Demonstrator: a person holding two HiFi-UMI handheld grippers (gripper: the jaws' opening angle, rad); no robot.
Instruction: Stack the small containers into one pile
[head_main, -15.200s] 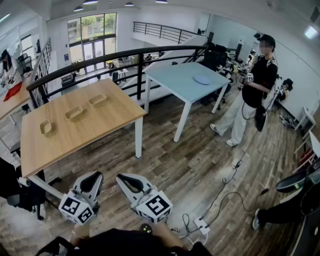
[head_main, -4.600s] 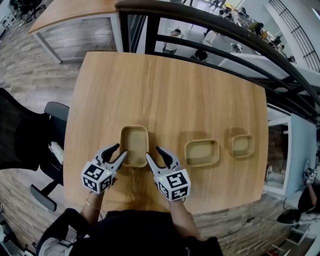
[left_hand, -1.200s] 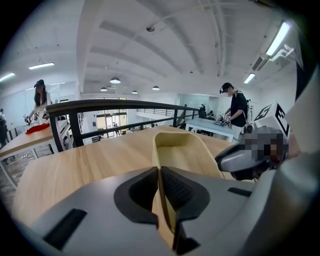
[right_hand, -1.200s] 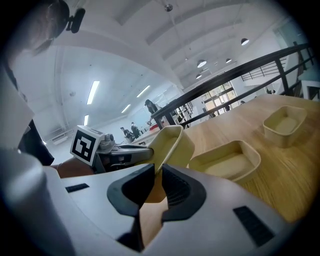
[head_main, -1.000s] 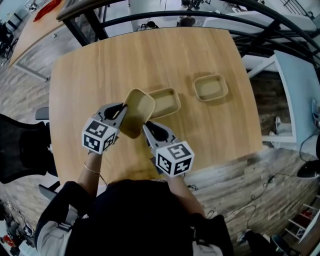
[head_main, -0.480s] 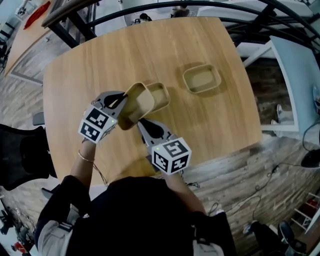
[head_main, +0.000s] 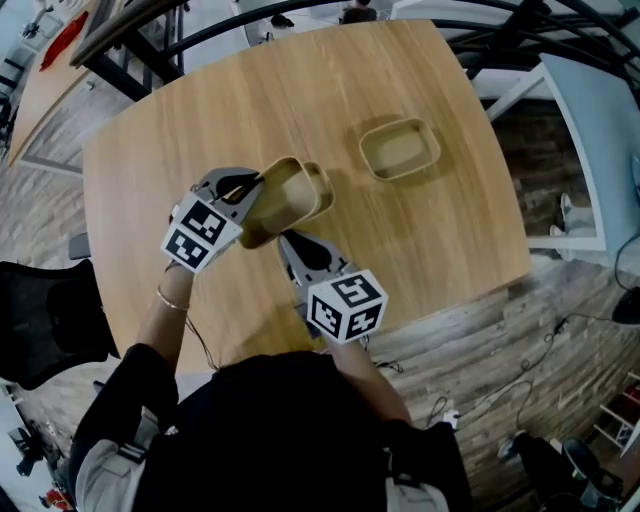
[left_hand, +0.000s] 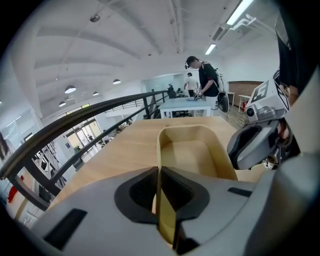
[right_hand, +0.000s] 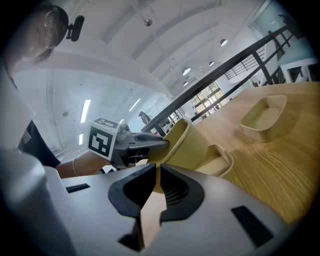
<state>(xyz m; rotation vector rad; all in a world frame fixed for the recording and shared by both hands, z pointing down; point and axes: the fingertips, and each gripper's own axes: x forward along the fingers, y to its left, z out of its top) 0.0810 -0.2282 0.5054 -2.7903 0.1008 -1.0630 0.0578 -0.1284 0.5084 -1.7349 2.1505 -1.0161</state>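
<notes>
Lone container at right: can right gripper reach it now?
Probably not yet: the right gripper has just been closing its jaws on the tilted container, also held by the left gripper. Once freed, nothing blocks its way to the lone container.

Tan container (left_hand: 192, 155), its wall tight between jaws of left tool (left_hand: 157, 169), above wooden table (left_hand: 120, 150).

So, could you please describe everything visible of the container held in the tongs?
The held container is a tan, empty, thin-walled rectangular tray with rounded corners, plastic-looking. It hangs tilted over a second container. The left tongs pinch one rim; the right tongs, jaws just closing, grip the opposite rim.
</notes>
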